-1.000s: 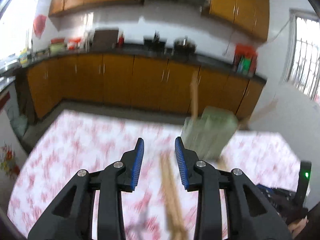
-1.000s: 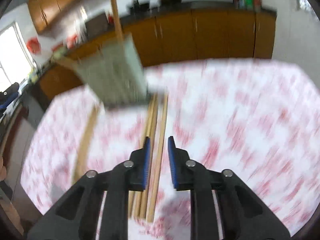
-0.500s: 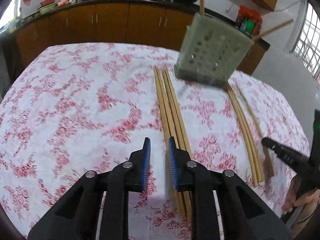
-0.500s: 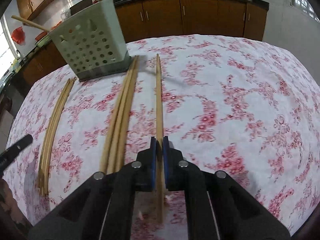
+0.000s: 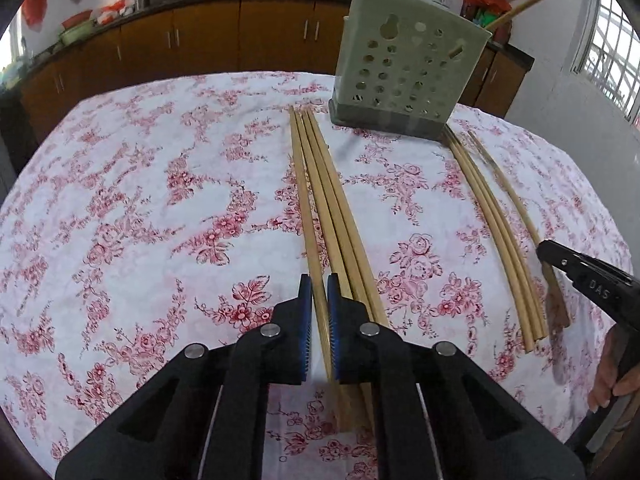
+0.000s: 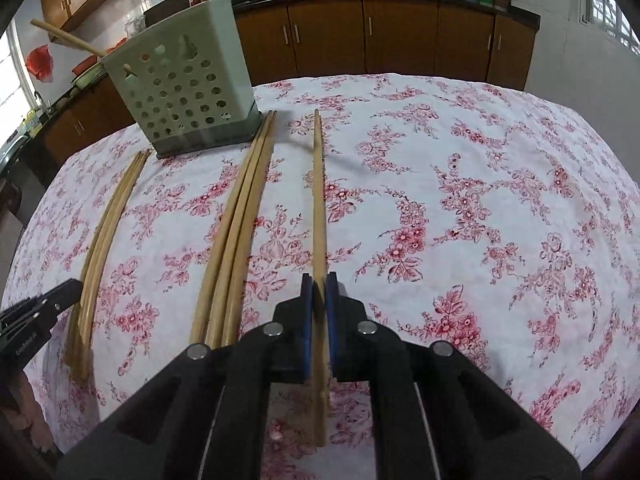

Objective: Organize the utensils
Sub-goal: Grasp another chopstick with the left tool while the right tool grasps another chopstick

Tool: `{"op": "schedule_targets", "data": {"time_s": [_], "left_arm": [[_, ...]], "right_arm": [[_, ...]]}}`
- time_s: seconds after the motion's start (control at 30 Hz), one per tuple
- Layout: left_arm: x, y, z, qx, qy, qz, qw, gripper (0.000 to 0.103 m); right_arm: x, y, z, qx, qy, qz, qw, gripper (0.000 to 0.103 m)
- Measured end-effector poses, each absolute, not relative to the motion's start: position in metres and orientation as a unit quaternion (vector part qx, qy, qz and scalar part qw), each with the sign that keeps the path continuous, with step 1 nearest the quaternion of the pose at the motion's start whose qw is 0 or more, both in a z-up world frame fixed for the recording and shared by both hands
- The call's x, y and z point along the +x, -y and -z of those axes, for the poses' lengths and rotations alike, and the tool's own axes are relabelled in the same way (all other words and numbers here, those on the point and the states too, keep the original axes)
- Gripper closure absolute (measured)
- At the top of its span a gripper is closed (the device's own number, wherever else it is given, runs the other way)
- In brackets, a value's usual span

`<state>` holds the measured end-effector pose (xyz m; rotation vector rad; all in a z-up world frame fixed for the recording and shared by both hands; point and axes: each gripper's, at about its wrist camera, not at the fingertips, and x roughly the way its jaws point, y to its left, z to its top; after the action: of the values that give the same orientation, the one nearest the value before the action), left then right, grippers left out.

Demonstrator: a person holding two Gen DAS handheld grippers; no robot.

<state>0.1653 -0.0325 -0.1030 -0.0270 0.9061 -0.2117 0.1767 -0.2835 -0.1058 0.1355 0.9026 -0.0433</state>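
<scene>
A grey-green perforated utensil holder [image 5: 404, 68] stands at the far side of the floral tablecloth, with two chopsticks sticking out of it; it also shows in the right wrist view [image 6: 188, 80]. My left gripper [image 5: 319, 300] is shut on the leftmost chopstick [image 5: 306, 208] of a bundle of several [image 5: 336, 216] lying on the cloth. My right gripper [image 6: 319, 296] is shut on a single chopstick [image 6: 319, 184], whose far tip is raised a little off the cloth. Another bundle [image 5: 492, 224] lies on the right in the left wrist view, and on the left in the right wrist view [image 6: 108, 224].
The table [image 5: 120, 200] carries a white cloth with red flowers. Brown kitchen cabinets [image 6: 400, 40] and a dark counter run behind it. Each gripper's black tip shows at the edge of the other's view [image 5: 584, 276] [image 6: 36, 308].
Both grippers have come down to the table from a blurred swing. The left jaws closed from wide open onto a chopstick. The right jaws closed on the single chopstick.
</scene>
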Motion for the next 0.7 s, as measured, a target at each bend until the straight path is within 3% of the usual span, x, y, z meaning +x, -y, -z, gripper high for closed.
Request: {"op": "schedule_targets", "data": {"time_s": [0.4, 0.7], "left_arm": [[0.184, -0.03, 0.104, -0.061, -0.434, 0.042, 0.898, 0.095], [0.182, -0.029, 0.104, -0.054, -0.422, 0.047, 0.904, 0.095]], "right_arm": [[0.177, 0.304, 0.108, 0.076, -0.416, 0.04, 0.905, 0.095], [0.174, 0.301, 0.11, 0.067, -0.409, 0.044, 0.909, 0.094]]}}
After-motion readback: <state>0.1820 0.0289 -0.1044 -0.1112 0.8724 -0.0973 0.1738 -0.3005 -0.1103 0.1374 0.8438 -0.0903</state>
